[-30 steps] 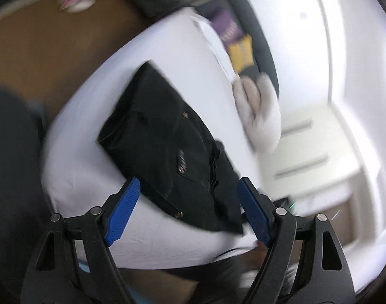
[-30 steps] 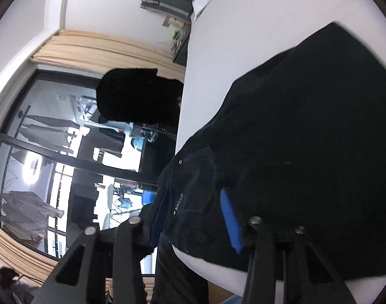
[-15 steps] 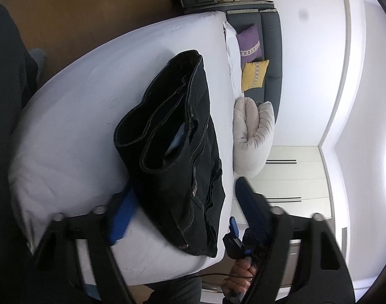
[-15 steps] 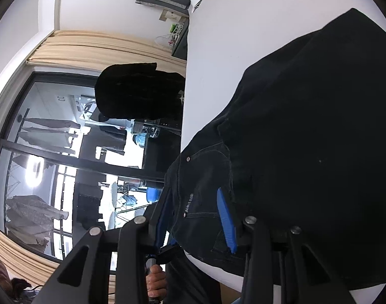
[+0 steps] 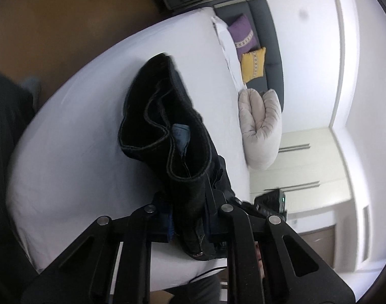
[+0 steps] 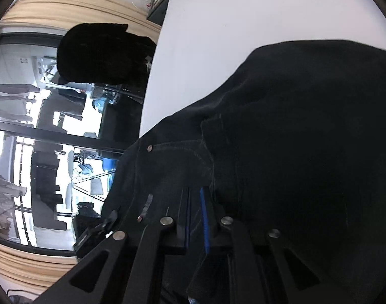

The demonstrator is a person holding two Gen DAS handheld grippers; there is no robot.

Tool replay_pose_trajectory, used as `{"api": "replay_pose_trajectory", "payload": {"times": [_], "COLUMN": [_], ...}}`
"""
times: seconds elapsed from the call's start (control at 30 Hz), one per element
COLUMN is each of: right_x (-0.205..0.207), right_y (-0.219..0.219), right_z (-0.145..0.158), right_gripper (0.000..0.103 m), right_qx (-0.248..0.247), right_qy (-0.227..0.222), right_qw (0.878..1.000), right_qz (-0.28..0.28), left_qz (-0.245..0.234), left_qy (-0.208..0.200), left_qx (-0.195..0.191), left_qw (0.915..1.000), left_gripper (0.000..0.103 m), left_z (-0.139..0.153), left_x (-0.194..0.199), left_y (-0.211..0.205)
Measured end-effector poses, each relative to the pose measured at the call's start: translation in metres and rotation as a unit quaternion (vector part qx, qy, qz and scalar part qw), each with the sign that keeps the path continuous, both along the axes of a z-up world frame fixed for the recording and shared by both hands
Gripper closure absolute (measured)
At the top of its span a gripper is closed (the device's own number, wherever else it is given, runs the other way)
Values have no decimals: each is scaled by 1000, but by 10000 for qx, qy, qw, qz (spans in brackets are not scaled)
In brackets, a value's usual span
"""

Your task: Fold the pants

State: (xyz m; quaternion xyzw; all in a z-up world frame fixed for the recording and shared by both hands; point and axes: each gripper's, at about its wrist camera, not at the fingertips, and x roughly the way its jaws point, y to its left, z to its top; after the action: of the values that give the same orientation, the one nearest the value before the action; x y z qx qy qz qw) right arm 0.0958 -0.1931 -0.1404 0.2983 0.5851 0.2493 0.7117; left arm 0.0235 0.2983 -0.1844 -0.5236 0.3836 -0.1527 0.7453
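Observation:
The black pants (image 5: 167,126) lie bunched on the white bed (image 5: 79,139), their waistband opening facing the left wrist camera. My left gripper (image 5: 190,217) is shut on the near edge of the pants, cloth pinched between its blue pads. In the right wrist view the pants (image 6: 307,139) fill the right half. My right gripper (image 6: 195,217) is shut on their edge near the riveted pocket, with the blue pads almost together.
A beige rolled cushion (image 5: 260,129), a purple pillow (image 5: 242,35) and a yellow pillow (image 5: 253,63) lie at the bed's far side by a dark headboard. White wardrobes (image 5: 307,177) stand beyond. A large window (image 6: 40,139) and curtains (image 6: 73,7) fill the right wrist view's left.
Both grippers went from open to shut on the near edge of the pants. The pants' edge has lifted and bunched, so the waistband now gapes open.

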Motion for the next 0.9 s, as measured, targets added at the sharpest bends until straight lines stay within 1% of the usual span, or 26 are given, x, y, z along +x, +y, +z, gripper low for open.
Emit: {"api": "replay_pose_trajectory", "payload": {"times": [0.07,0.13,0.2,0.27,0.37,0.43,0.53,0.57,0.6,0.63,0.67,0.73,0.77,0.8,0.83,0.87,0.9], "right_x": [7,8,7,4,-2,-5,-6,-6,-8,-9,-10,-12,-11,-11,-11,-12,-13], "right_y": [4,3,0,1,3,1,-10,-15,-25,-33,-49,-76,-93,-104,-112,-125,-133], "right_z": [-15,-27,-32,-32,-34,-35,-32,-25,-14,-6,5,22,34,42,48,56,61], "right_gripper": [93,103,103,103,103,103,103,100,93,73,48,30,27,26,21,15,12], "right_qx": [-262,-409,-333,-438,-549,-473,-252,-162,-48,93,344,743,1066,1251,1340,1454,1560], "right_qy": [205,317,334,239,93,20,-5,-20,-129,-230,-361,-469,-557,-629,-676,-762,-835], "right_qw": [9994,9986,9989,9987,9984,9989,9997,9999,9998,9993,9977,9937,9903,9878,9864,9845,9826], "right_qz": [101,96,59,109,71,13,26,-16,-155,-262,-451,-690,-697,-677,-663,-624,-566], "left_qz": [-72,-149,-211,-277,-435,-552,-843,-949,-1052,-1215,-1378,-1716,-1972,-2206,-2413,-2686,-2865], "left_qy": [-98,-212,-328,-445,-710,-868,-1111,-1182,-1255,-1360,-1431,-1561,-1640,-1702,-1747,-1836,-1903], "left_qx": [223,440,675,893,1296,1508,1922,2051,2177,2339,2465,2734,2906,3026,3117,3236,3331], "left_qw": [9997,9987,9970,9946,9881,9832,9714,9669,9622,9550,9486,9335,9218,9115,9023,8885,8779], "left_gripper": [88,88,89,89,89,89,89,89,89,89,89,89,89,89,89,89,89], "left_z": [12,28,44,58,83,99,124,131,137,144,150,157,159,159,157,153,150], "left_x": [4,8,11,15,26,38,52,52,55,59,63,76,81,85,88,89,88], "left_y": [-5,-12,-20,-30,-54,-69,-102,-115,-128,-145,-163,-202,-230,-254,-278,-306,-325]}}
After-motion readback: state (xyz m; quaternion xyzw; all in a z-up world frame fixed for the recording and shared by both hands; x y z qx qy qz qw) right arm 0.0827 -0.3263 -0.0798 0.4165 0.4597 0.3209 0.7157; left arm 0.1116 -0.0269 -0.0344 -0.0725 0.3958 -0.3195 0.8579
